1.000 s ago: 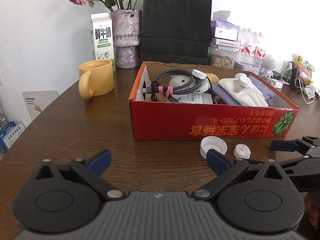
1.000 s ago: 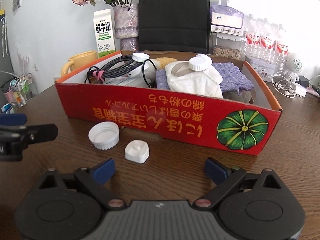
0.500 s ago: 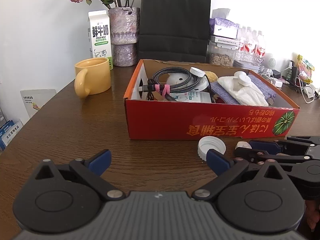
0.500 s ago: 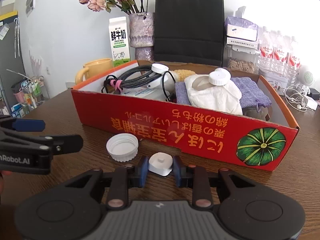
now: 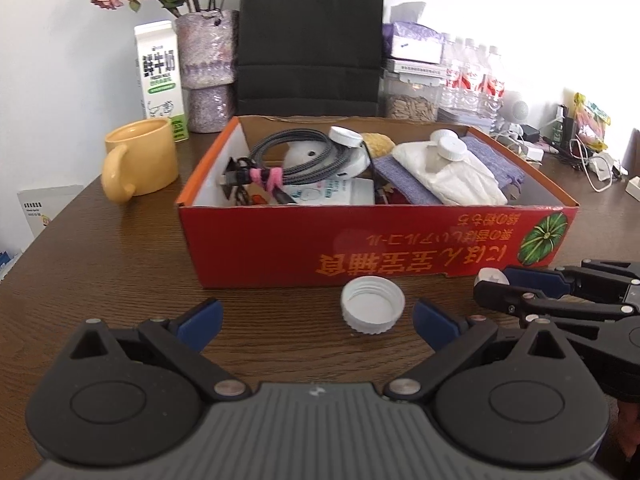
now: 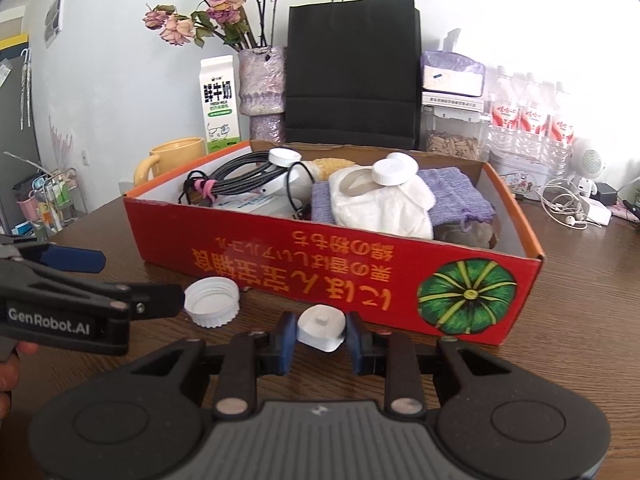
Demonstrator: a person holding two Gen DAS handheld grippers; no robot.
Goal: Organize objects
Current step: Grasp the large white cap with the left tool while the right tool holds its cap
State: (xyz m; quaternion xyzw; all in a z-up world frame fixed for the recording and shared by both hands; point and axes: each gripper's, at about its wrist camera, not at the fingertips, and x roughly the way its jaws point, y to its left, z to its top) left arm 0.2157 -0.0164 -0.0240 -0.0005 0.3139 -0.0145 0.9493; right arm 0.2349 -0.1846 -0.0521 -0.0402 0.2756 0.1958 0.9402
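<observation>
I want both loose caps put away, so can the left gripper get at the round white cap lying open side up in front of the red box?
Probably yes. The left gripper is open, and the round white cap lies on bare table between its fingers, nothing in between. The right gripper, shut on the small white cap, sits off to the side.

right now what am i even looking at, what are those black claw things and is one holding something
They are two hand-held grippers, each carrying its own camera that looks out along its fingers, so each picture is one gripper's view. The right gripper has just closed on a small white cap. The left gripper is open, with a round white lid on the table between its fingers. Behind both stands a red box of odds and ends.
</observation>
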